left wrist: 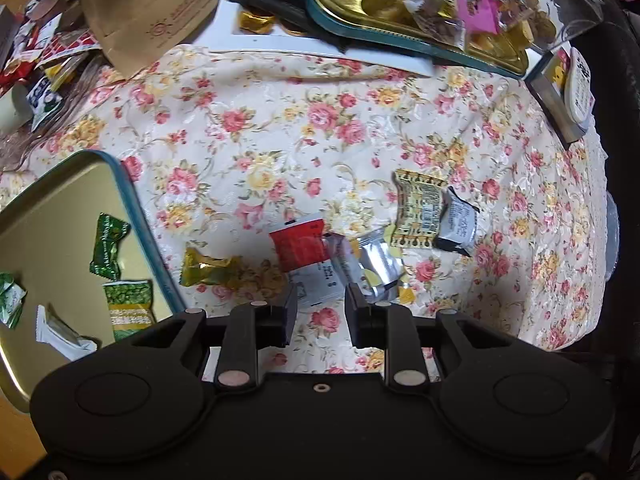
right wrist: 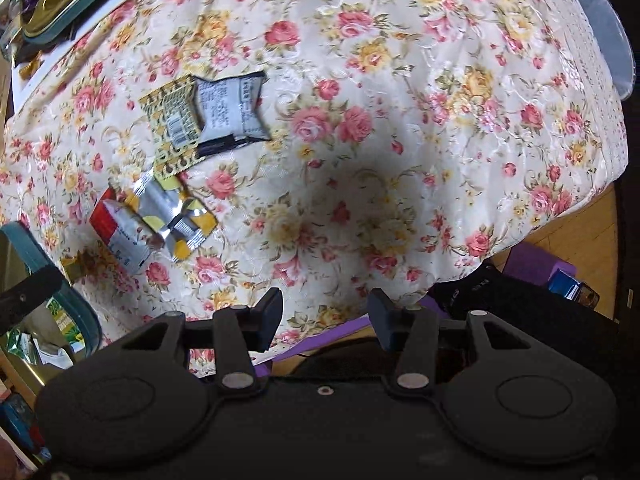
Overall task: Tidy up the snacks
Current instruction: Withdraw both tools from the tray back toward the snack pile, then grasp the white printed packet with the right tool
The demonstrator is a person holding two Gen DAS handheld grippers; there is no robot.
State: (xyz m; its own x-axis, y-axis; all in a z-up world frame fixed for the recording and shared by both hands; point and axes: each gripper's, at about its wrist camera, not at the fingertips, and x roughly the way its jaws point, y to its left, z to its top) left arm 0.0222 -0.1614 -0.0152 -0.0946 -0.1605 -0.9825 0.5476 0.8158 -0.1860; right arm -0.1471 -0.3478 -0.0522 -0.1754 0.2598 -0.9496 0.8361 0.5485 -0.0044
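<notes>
Left tool (left wrist: 320, 312) hovers low with its jaws apart and nothing between them, tips just short of a white printed sachet (left wrist: 316, 282) lying on the desk. Right tool (right wrist: 325, 318) is also spread wide and empty, hanging near the desk's front edge, well apart from any snack.

Moving outward from the left tool: a red packet (left wrist: 298, 246) overlaps that sachet, a crinkly silver foil pack (left wrist: 378, 266) touches both, and a gold twist-wrapped candy (left wrist: 206, 268) sits just beside them. Farther out, a yellow patterned pouch (left wrist: 418, 214) lies against a black-and-grey pouch (left wrist: 458, 222).

Progress? I'd call it partway. The gold-lined tin (left wrist: 132, 200) with its teal rim already holds green wrapped sweets (left wrist: 108, 248), a green packet (left wrist: 128, 308) and a white wrapper (left wrist: 60, 332), yet six pieces remain loose on the glossy floral tablecloth (left wrist: 280, 120).

At the back, a second tin (left wrist: 360, 32) brims with shiny mixed wrappers beside a brown paper bag (left wrist: 160, 12).
</notes>
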